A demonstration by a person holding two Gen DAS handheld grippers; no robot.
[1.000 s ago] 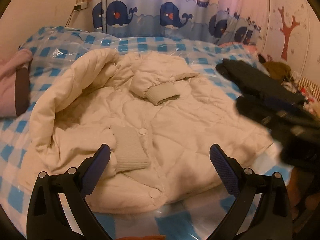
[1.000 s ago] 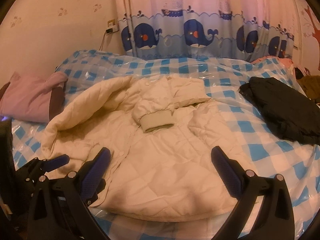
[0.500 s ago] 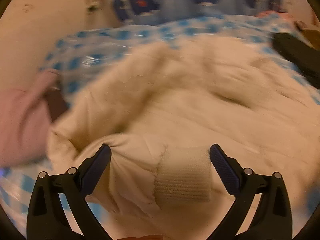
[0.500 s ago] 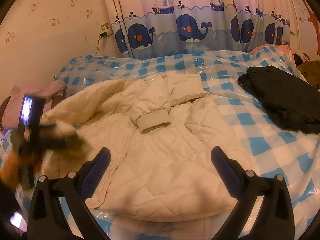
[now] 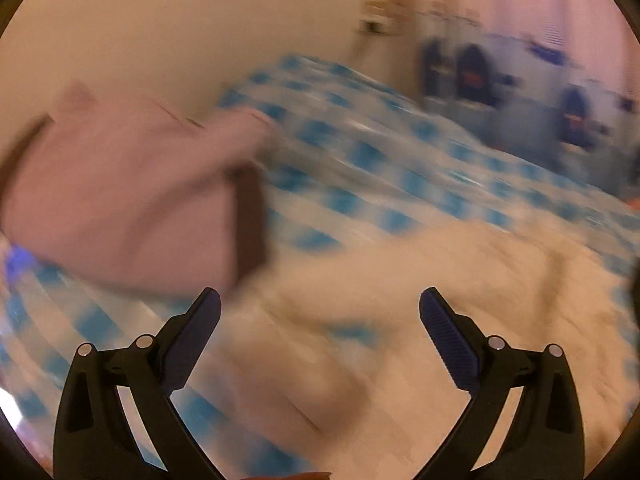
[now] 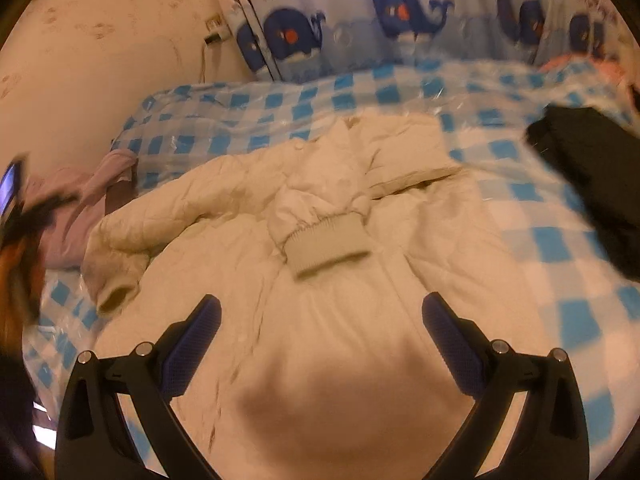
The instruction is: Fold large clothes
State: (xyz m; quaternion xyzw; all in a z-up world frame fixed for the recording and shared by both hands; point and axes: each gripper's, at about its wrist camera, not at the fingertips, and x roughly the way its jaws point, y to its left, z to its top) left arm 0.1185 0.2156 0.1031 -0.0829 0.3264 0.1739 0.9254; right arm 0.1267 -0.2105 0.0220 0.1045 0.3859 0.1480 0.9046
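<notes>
A cream quilted jacket (image 6: 320, 320) lies spread on the blue-checked bed, one sleeve folded across its chest with the ribbed cuff (image 6: 326, 246) on top. My right gripper (image 6: 320, 320) hovers open just above the jacket's lower front, nothing between its fingers. The left wrist view is heavily blurred: my left gripper (image 5: 320, 310) stands open over the jacket's left edge (image 5: 400, 320), facing the pink garment (image 5: 120, 204). In the right wrist view the left gripper (image 6: 24, 208) appears as a dark blur at the far left.
A pink garment (image 6: 80, 200) lies at the bed's left side near the wall. A black garment (image 6: 592, 184) lies on the right. The bed cover (image 6: 552, 240) is blue-and-white check under clear plastic. A whale-print curtain (image 6: 400, 8) hangs behind.
My left gripper has swung left from over the jacket's cuff toward the pink garment. My right gripper has moved forward and lower over the jacket. Both stay open.
</notes>
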